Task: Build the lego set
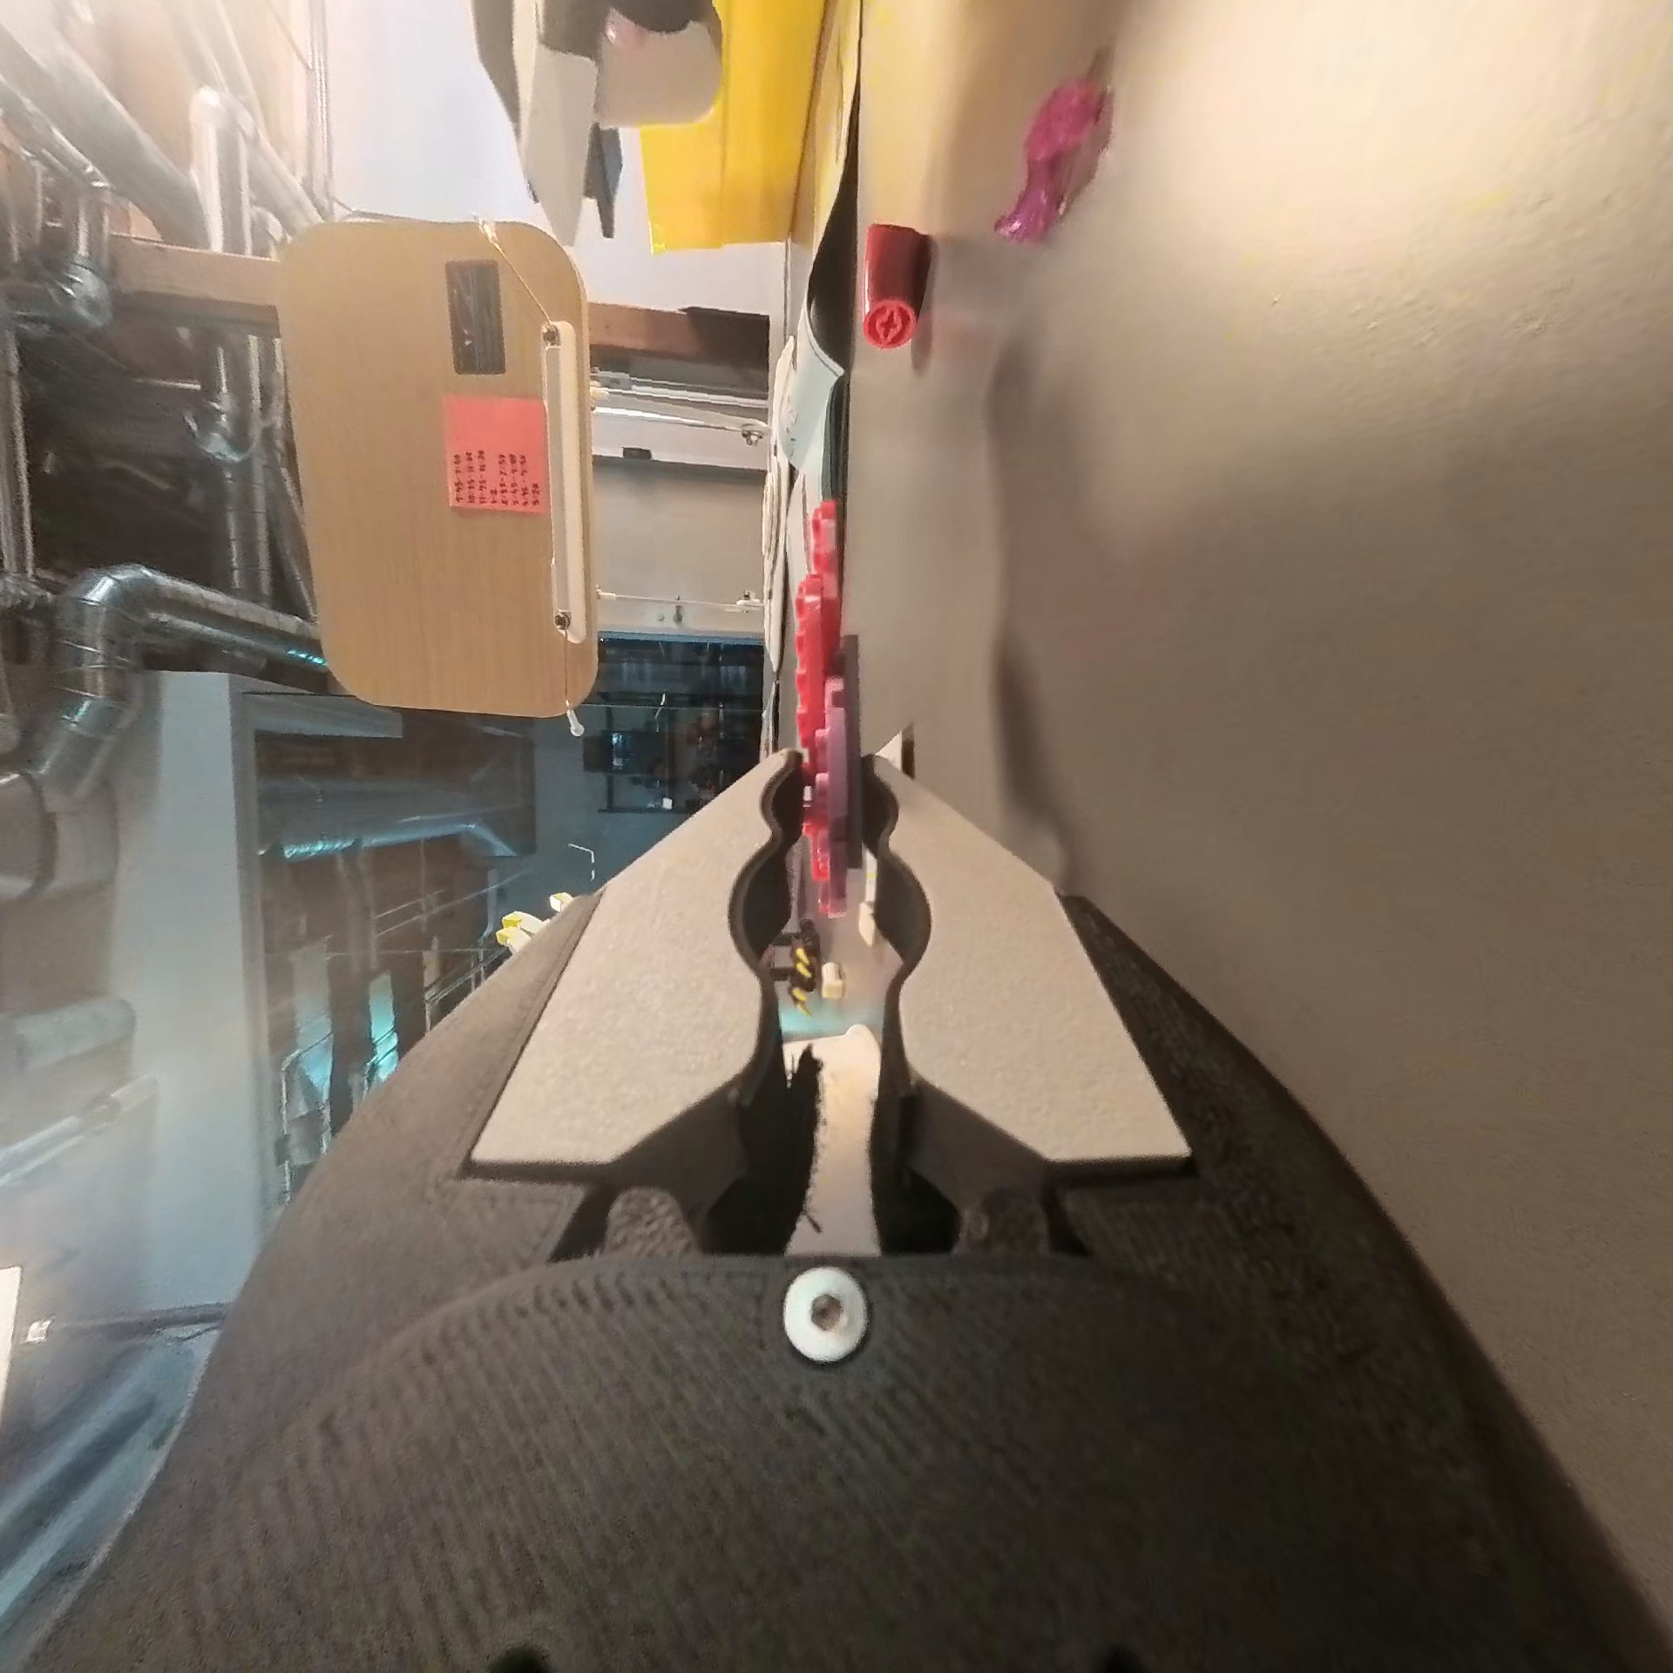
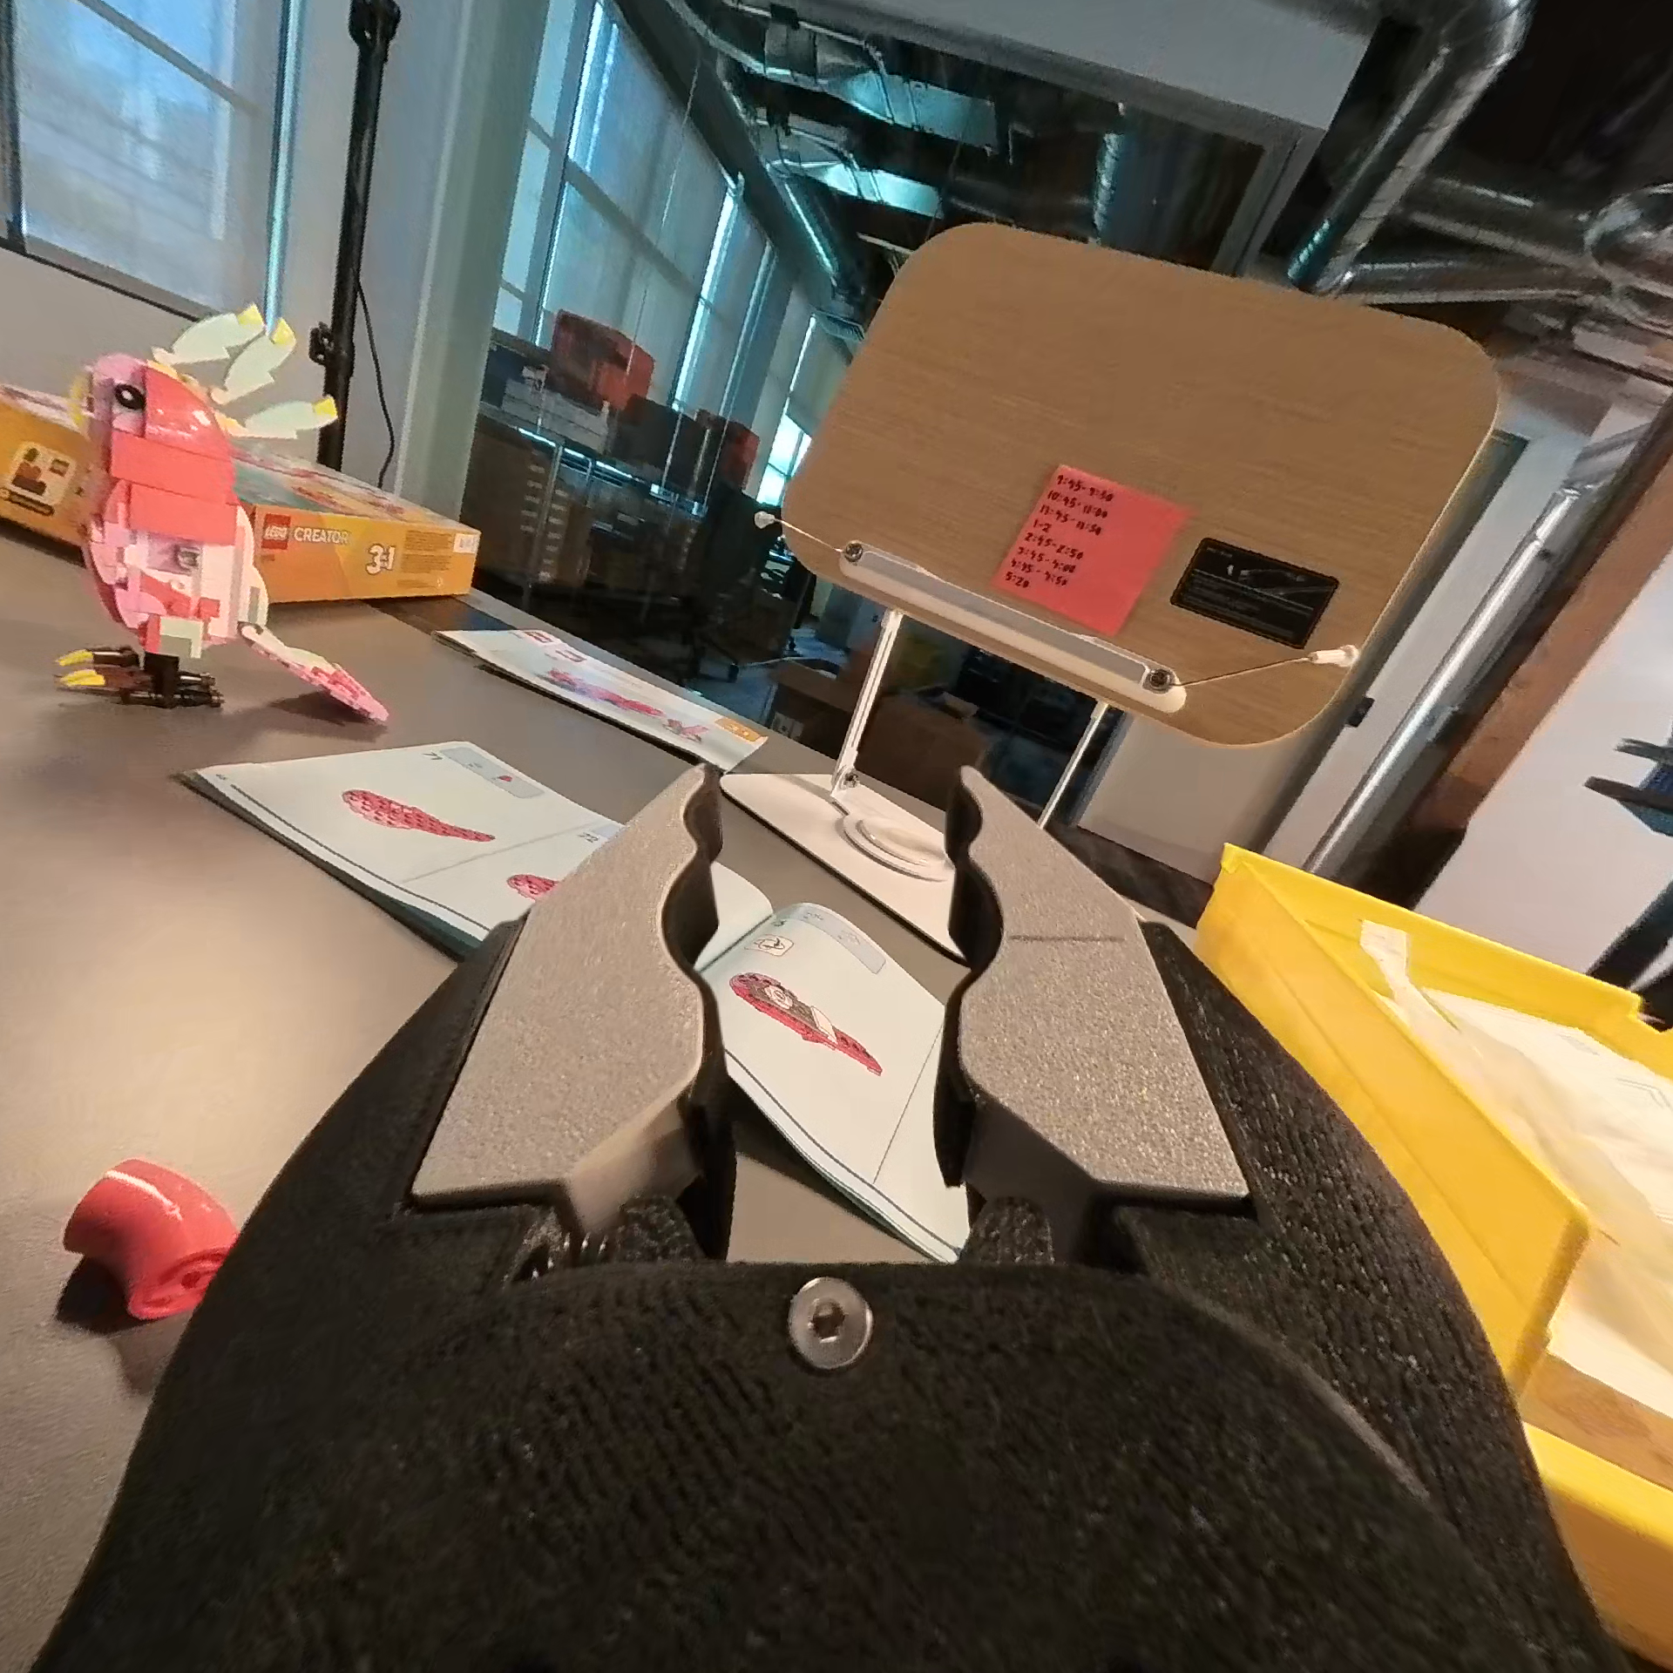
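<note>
Clamping red-purple brick plate, far end blurred, left jaws narrow; right jaws wide, bare, over booklet.

The fingers are grainy matt grey plastic in a coarse, ribbed black housing. The worktop is smooth matt grey – the booklet paper, the stand's board wood-grained, the bin glossy yellow plastic.

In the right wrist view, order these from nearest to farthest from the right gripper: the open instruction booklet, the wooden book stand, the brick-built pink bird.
1. Open instruction booklet, under and just ahead of the right gripper.
2. Wooden book stand, ahead, slightly right.
3. Brick-built pink bird, far left.
</note>
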Available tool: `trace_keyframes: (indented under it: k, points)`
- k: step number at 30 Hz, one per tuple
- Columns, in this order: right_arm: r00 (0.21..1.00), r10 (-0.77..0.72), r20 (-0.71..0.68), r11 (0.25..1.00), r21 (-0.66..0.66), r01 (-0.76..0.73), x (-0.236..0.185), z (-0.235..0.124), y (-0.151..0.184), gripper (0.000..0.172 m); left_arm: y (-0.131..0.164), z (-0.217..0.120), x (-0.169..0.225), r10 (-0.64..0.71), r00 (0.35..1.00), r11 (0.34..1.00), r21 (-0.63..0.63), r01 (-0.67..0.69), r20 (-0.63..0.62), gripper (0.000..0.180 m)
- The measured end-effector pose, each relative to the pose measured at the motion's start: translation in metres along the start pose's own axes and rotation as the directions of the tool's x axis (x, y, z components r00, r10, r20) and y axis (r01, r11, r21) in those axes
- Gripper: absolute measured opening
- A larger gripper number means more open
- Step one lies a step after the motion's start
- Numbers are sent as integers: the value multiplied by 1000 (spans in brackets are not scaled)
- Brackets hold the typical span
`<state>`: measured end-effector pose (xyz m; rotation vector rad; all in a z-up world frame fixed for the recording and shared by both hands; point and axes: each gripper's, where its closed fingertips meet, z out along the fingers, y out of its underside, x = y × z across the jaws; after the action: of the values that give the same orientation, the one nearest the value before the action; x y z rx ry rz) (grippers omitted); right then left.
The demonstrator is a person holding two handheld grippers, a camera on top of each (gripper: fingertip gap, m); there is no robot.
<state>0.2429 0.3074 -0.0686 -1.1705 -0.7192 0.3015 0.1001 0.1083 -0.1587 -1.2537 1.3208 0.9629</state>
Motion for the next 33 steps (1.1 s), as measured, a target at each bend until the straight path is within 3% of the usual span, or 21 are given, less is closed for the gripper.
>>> trace_keyframes:
  k: [4, 12, 17, 21, 24, 27, 30, 33]
  points:
    - [1000, 29, 0, 1000, 10, -29, 3, 0, -1, 47, 1, 1, 2, 7, 1000, 1000, -11, -7, -21, 11]
    - [999, 42, 22, 999, 10, -42, 1, -1, 0, 43, -9, -4, 25, 124, 938, 991, 82, -103, -323, 16]
    - [995, 79, 58, 996, 24, -81, -1, -1, -2, 43, -5, -19, 13, -103, 875, 994, -27, 102, -472, 56]
    - [992, 75, 106, 996, 35, -79, -9, -2, -5, 43, -1, -44, 13, -314, 783, 947, -121, 296, -537, 66]
    - [992, 61, 114, 997, 41, -67, -11, -2, -6, 42, -2, -72, 4, -513, 668, 838, -145, 526, -540, 66]
    - [993, 56, 107, 997, 43, -61, -11, -2, -6, 42, 20, -96, -35, -715, 556, 659, -143, 739, -425, 59]
    - [994, 61, 92, 997, 41, -65, -8, -1, -6, 41, 90, -118, -110, -872, 484, 487, -33, 873, -78, 21]
    - [995, 59, 84, 998, 33, -62, -7, 0, -4, 41, 174, -136, -150, -956, 260, 253, -69, 965, 136, 15]
